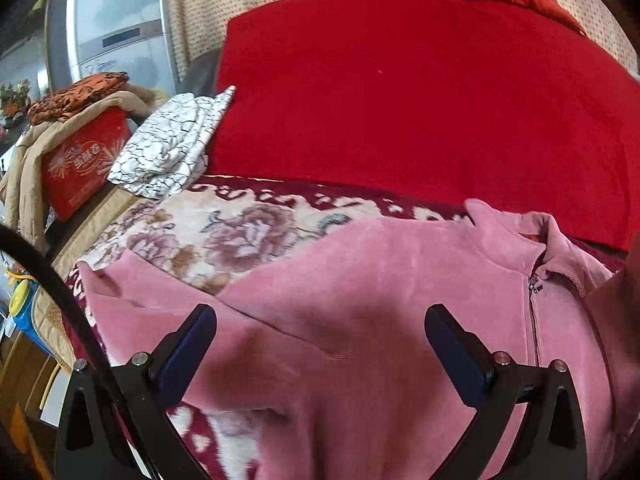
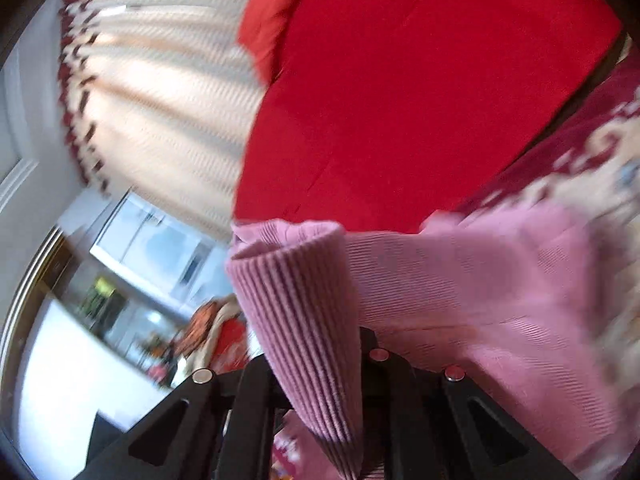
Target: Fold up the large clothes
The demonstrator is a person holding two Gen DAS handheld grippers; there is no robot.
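Note:
A pink zip-up jacket point(image 1: 360, 272) lies spread on a floral blanket point(image 1: 224, 232), collar and zip point(image 1: 534, 284) at the right, one sleeve point(image 1: 120, 300) out to the left. My left gripper point(image 1: 320, 336) is open and empty, hovering just above the jacket's chest. My right gripper point(image 2: 316, 360) is shut on the ribbed cuff point(image 2: 296, 304) of the jacket's other sleeve, lifted off the blanket; the rest of the pink fabric point(image 2: 500, 280) trails to the right. The right view is motion-blurred.
A large red cover point(image 1: 420, 92) lies behind the jacket. A folded white crackle-pattern cloth point(image 1: 172, 148) sits at the blanket's left rear. A red box point(image 1: 88, 164) with a tan coat draped over it stands further left. Patterned curtains point(image 2: 160, 100) hang behind.

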